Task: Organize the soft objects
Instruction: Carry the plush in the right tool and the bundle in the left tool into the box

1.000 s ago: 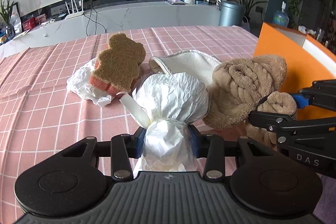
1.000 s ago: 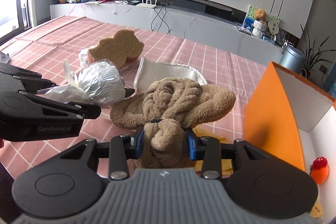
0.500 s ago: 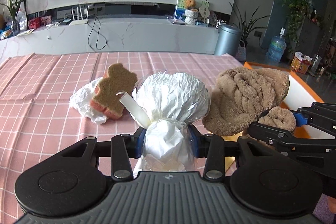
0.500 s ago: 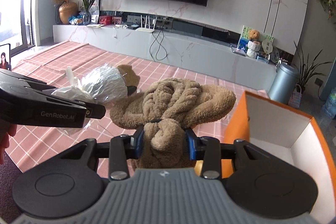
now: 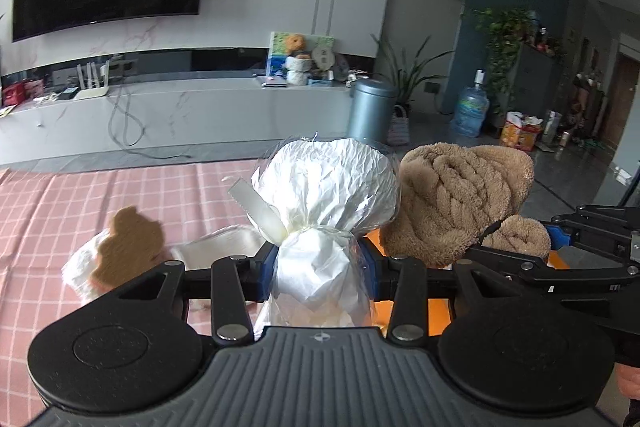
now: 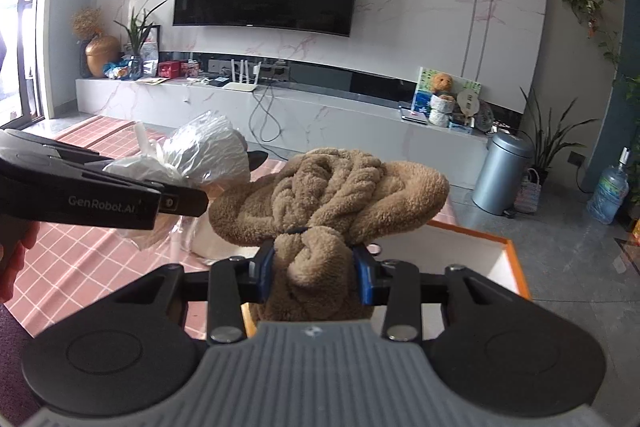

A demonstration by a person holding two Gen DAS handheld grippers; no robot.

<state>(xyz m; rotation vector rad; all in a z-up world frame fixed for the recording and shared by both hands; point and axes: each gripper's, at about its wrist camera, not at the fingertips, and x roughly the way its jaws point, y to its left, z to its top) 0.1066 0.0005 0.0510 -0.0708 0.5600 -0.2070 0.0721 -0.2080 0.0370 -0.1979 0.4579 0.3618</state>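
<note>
My left gripper (image 5: 318, 263) is shut on the tied neck of a white plastic-wrapped bundle (image 5: 326, 183) and holds it high above the table. My right gripper (image 6: 314, 267) is shut on a knotted brown plush towel (image 6: 332, 195), also lifted. In the left wrist view the towel (image 5: 460, 195) hangs just right of the bundle, with the right gripper (image 5: 560, 251) beside it. In the right wrist view the bundle (image 6: 204, 151) and left gripper (image 6: 200, 201) are at the left. The orange box (image 6: 472, 243) with a white inside lies below the towel.
On the pink checked tablecloth (image 5: 48, 219) lie a brown bear-shaped sponge (image 5: 128, 247) on crumpled white plastic and a white cloth (image 5: 216, 251). Beyond the table are a grey bin (image 6: 502, 173) and a TV wall unit.
Both grippers have risen with their loads. The table and sponge have dropped lower in view, and the orange box now lies beneath the held towel and bundle.
</note>
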